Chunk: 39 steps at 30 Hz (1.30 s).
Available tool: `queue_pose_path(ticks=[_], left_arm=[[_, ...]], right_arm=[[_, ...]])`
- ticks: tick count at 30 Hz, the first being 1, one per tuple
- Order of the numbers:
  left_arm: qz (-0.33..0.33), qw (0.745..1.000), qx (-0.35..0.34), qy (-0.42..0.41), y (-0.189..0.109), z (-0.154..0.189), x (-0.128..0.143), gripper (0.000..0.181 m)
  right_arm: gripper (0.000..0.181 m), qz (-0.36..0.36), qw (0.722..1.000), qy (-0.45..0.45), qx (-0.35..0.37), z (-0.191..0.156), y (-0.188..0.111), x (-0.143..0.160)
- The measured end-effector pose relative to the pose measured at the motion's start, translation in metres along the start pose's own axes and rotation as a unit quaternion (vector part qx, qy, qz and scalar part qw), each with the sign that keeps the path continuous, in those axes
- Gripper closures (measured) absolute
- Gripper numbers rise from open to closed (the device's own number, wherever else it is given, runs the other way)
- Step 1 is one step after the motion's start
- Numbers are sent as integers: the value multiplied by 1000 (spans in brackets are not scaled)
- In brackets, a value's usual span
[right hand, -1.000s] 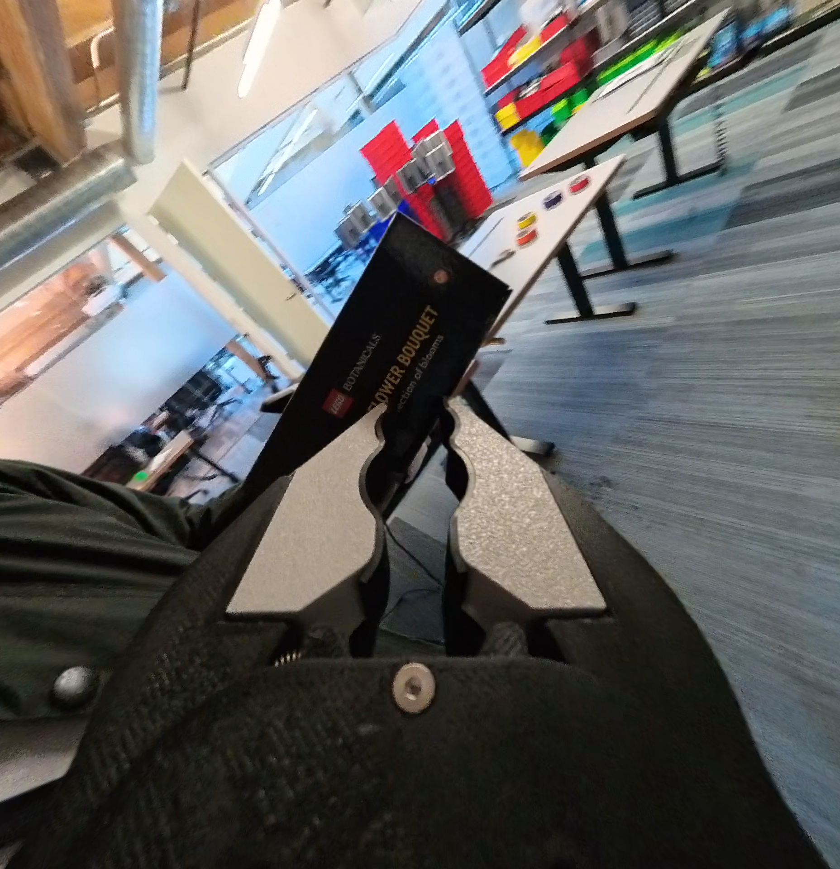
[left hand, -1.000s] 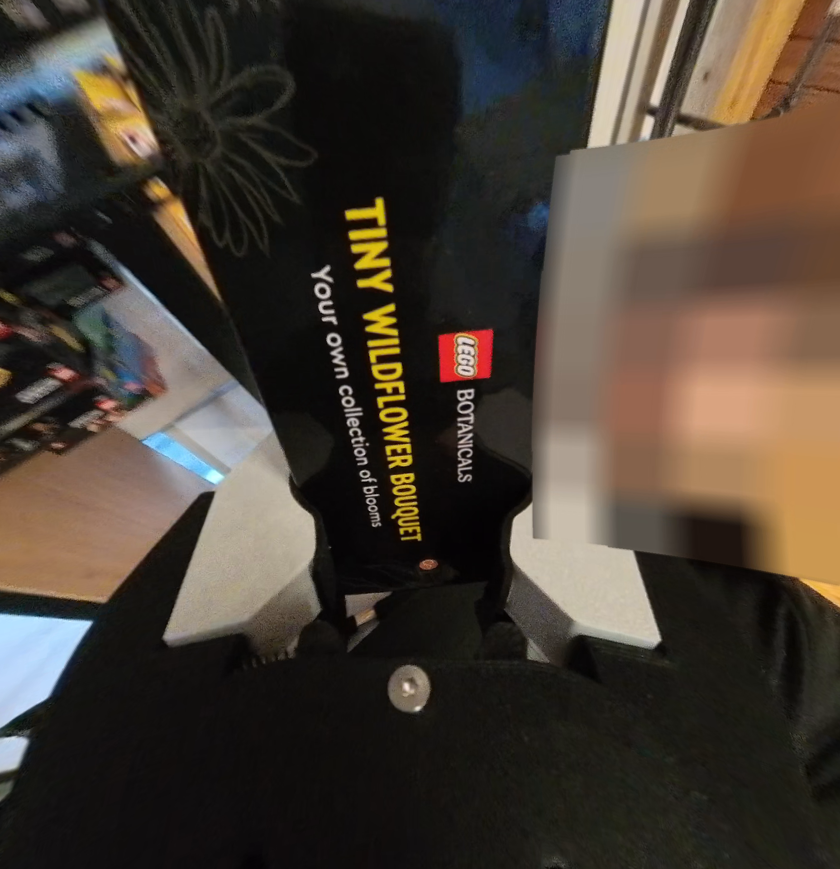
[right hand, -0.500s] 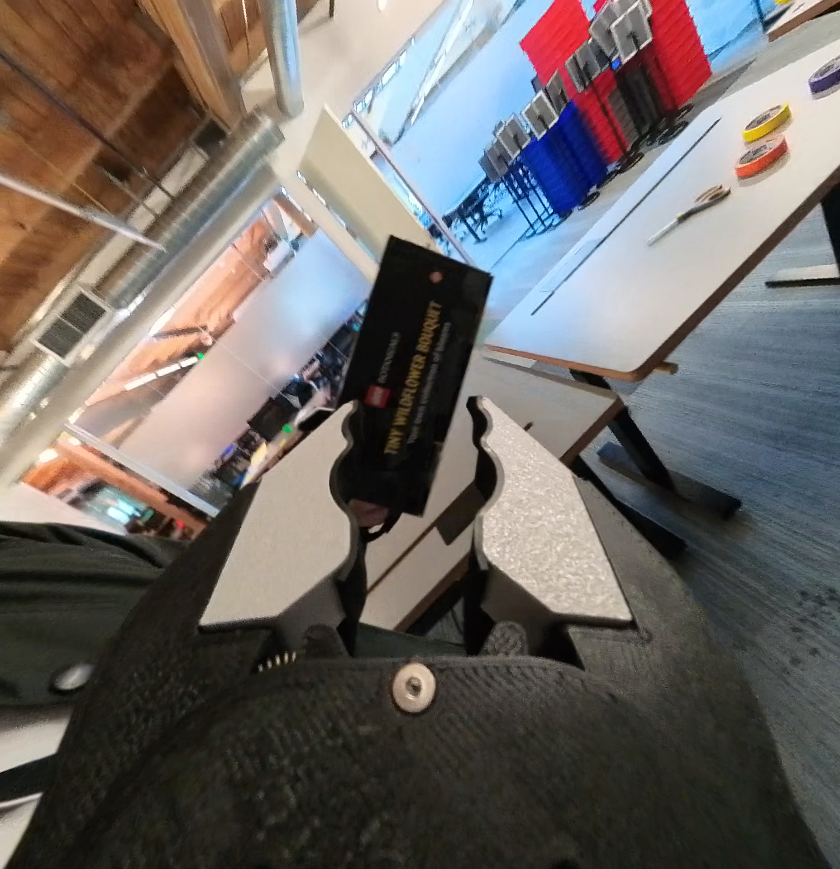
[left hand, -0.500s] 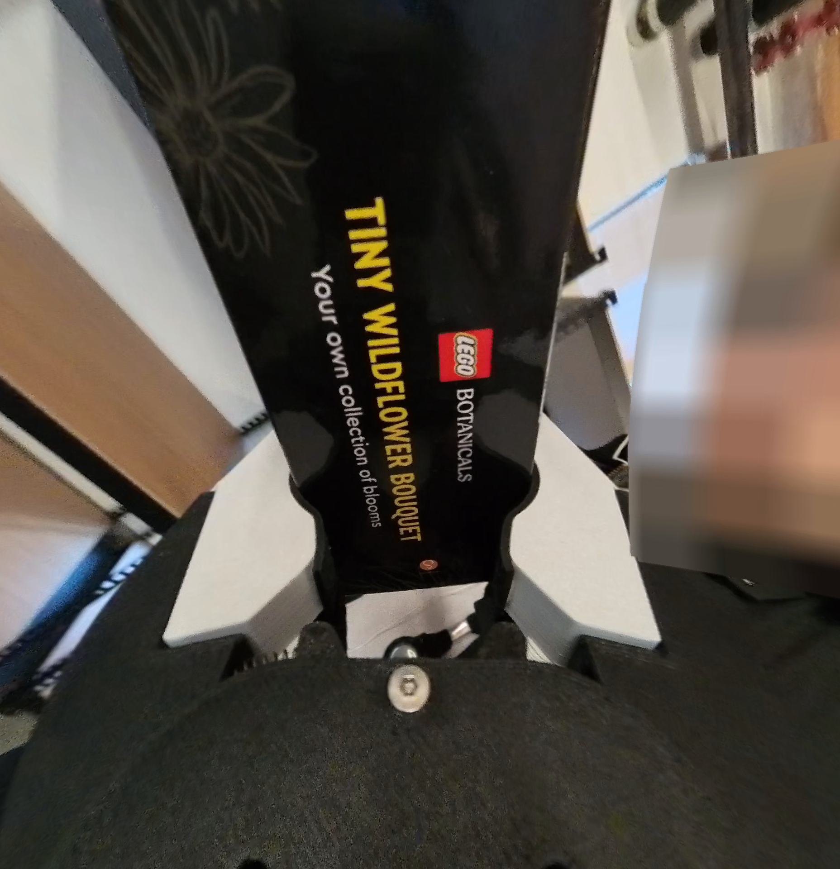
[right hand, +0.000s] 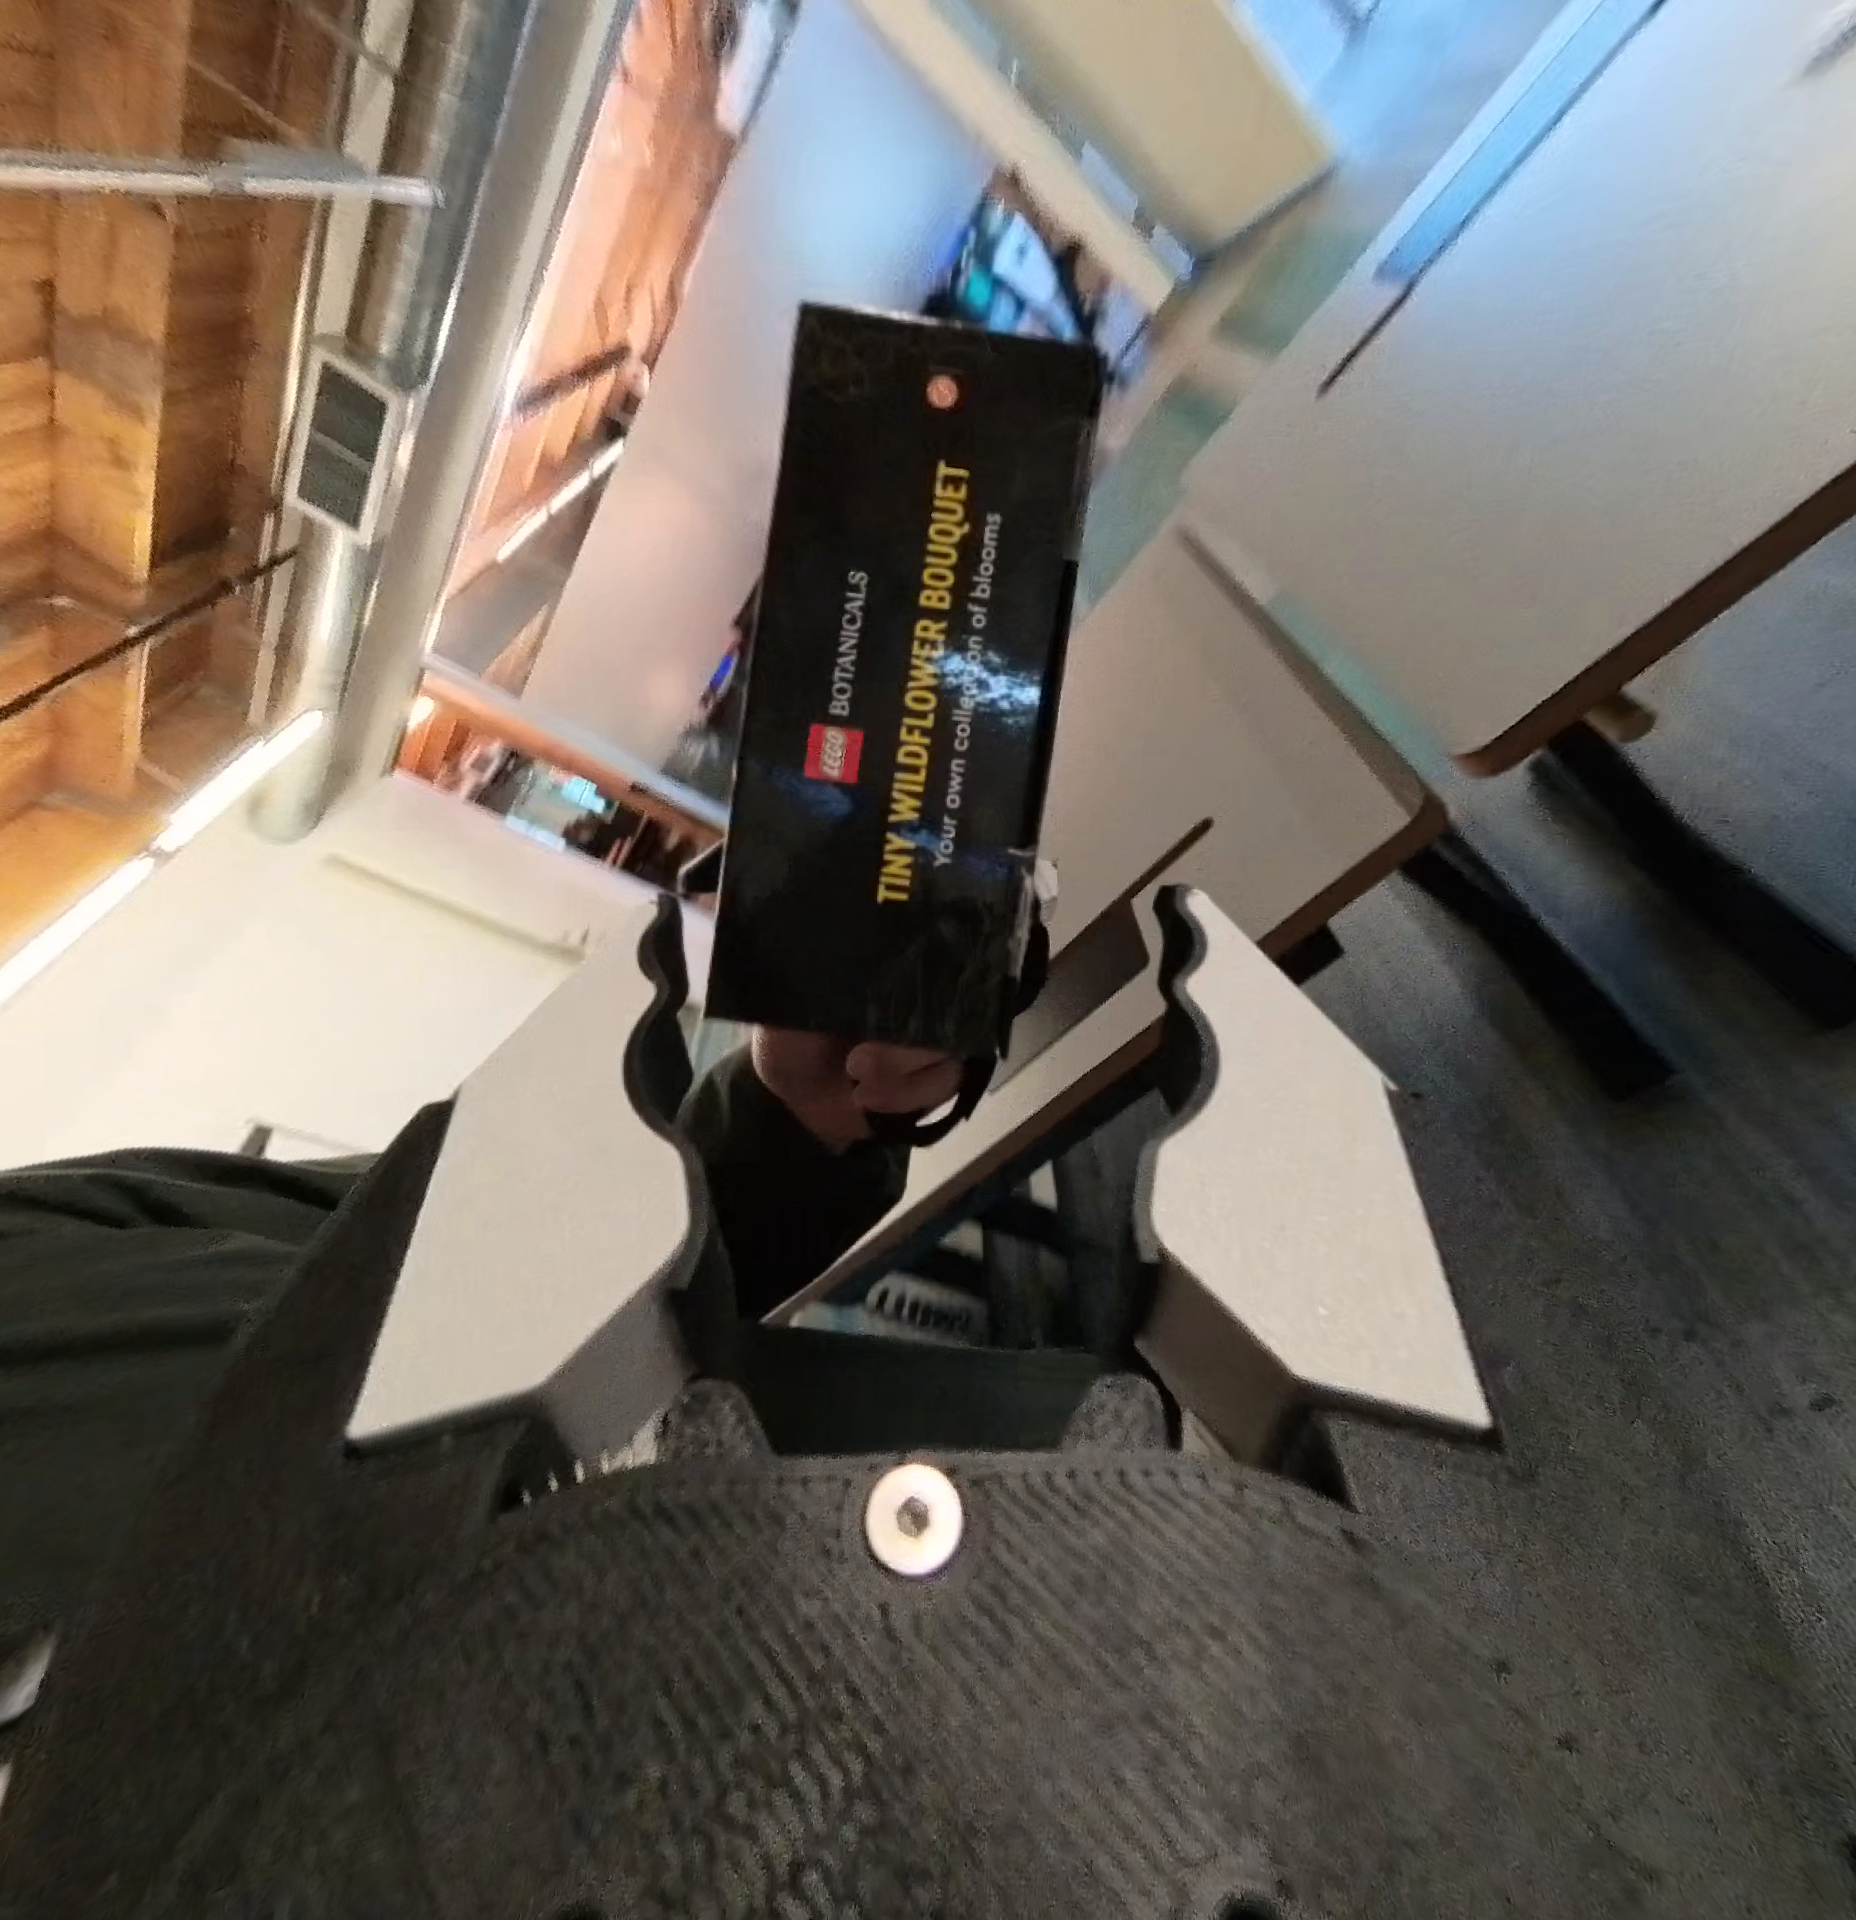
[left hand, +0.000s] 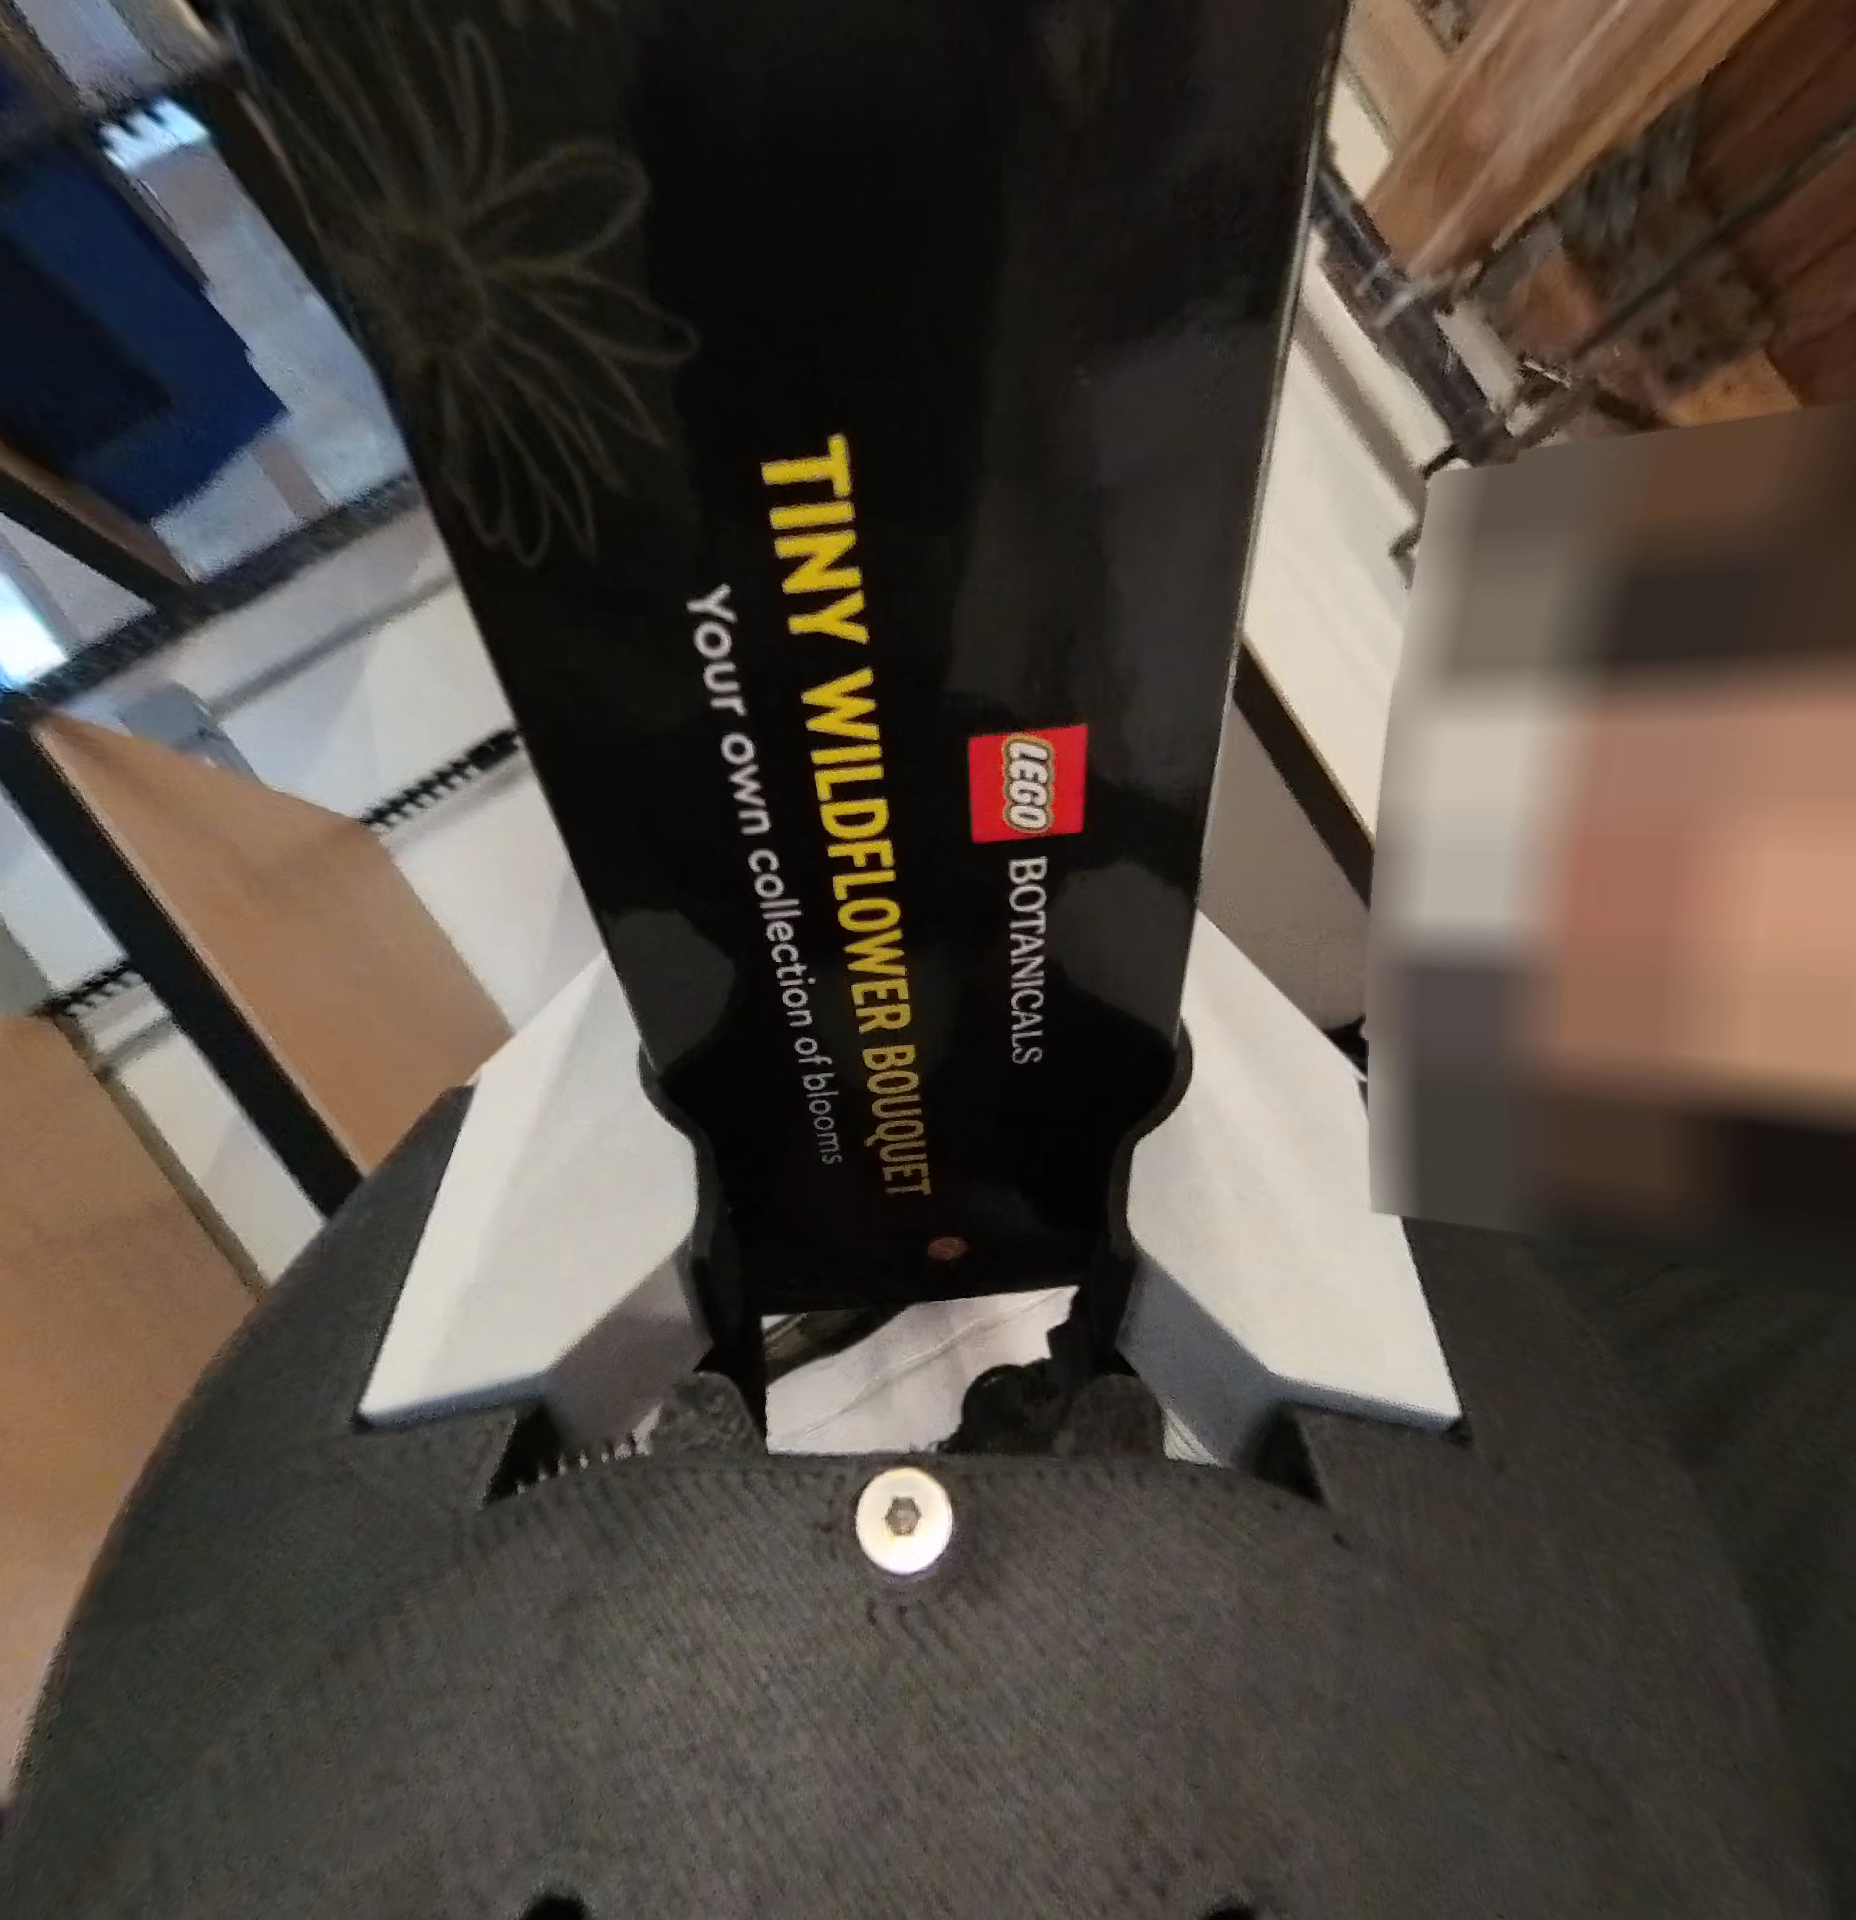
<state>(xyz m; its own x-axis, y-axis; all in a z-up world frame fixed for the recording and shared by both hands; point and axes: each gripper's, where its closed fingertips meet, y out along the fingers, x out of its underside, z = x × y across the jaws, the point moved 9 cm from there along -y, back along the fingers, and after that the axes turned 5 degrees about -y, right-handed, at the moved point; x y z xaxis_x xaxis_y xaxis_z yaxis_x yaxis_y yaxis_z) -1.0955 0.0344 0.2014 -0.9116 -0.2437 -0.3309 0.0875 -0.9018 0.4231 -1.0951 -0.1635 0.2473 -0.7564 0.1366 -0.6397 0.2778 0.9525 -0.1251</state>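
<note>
A long black glossy box with yellow and white lettering and a small red logo [left hand: 903,520] fills the middle of the left wrist view. My left gripper [left hand: 913,1070] is shut on its near end, with a grey finger pressed to each side. In the right wrist view the same box [right hand: 903,665] stands a little beyond my right gripper [right hand: 919,914]. The right gripper is wide open and empty. The box's lower end sits just past its fingertips, not touching them. A hand [right hand: 872,1070] shows under the box there.
White tables with wooden edges and black legs [right hand: 1526,520] stand to the right, above grey carpet [right hand: 1630,1351]. Wooden ceiling beams and a metal duct [right hand: 363,343] are at the upper left. Brown panels [left hand: 228,935] are on the left. A dark sleeve [right hand: 124,1299] is at the left. Left tips to right tips: about 5 cm.
My right gripper has opened wide and drawn back from the box's end. Both views have swung across the room. My left gripper has kept its hold on the box.
</note>
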Motion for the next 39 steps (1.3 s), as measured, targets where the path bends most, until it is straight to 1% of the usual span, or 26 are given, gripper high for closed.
queue_pose_path(ticks=[4,7,8,10,12,15,17,19,22,24,25,26,28,30,33,36,39], left_arm=[[20,998,-65,15,-1,-34,-42,98],[33,994,-107,14,-12,-60,-70,98],[44,992,-120,11,-21,-70,-81,98],[72,988,-138,16,-42,-88,-106,98],[94,983,-159,14,-67,-106,-132,98],[129,978,-160,-25,-105,-129,-172,97],[142,976,-158,-46,-130,-143,-199,96],[161,966,-193,-60,-159,-158,-222,90],[238,942,-229,-54,-209,-168,-246,84],[286,912,-290,-46,-248,-174,-247,84],[318,897,-303,-44,-264,-174,-245,84],[354,883,-305,-42,-275,-171,-242,86],[425,854,-299,-27,-286,-160,-233,89],[478,820,-315,-6,-283,-148,-221,93],[549,768,-330,17,-266,-139,-206,95],[600,724,-338,37,-242,-140,-195,97],[631,699,-331,61,-213,-144,-184,97]], right_arm=[[93,-79,996,37,-36,60,47,-53],[111,-162,984,34,-64,103,92,-75],[111,-177,981,39,-70,119,108,-81],[111,-196,975,44,-96,150,141,-94],[111,-214,967,68,-117,183,178,-103],[109,-246,952,125,-135,227,232,-116],[111,-270,938,160,-149,255,267,-127],[111,-292,928,178,-150,282,299,-138],[111,-317,915,201,-149,323,344,-153],[112,-343,909,196,-132,357,374,-162],[112,-362,907,180,-118,376,391,-165],[112,-383,905,155,-105,395,407,-168],[112,-432,891,103,-89,429,441,-169],[112,-477,870,75,-97,453,471,-166],[112,-516,846,61,-121,475,507,-159],[111,-538,833,47,-121,487,525,-153],[111,-545,825,60,-139,492,532,-151]])
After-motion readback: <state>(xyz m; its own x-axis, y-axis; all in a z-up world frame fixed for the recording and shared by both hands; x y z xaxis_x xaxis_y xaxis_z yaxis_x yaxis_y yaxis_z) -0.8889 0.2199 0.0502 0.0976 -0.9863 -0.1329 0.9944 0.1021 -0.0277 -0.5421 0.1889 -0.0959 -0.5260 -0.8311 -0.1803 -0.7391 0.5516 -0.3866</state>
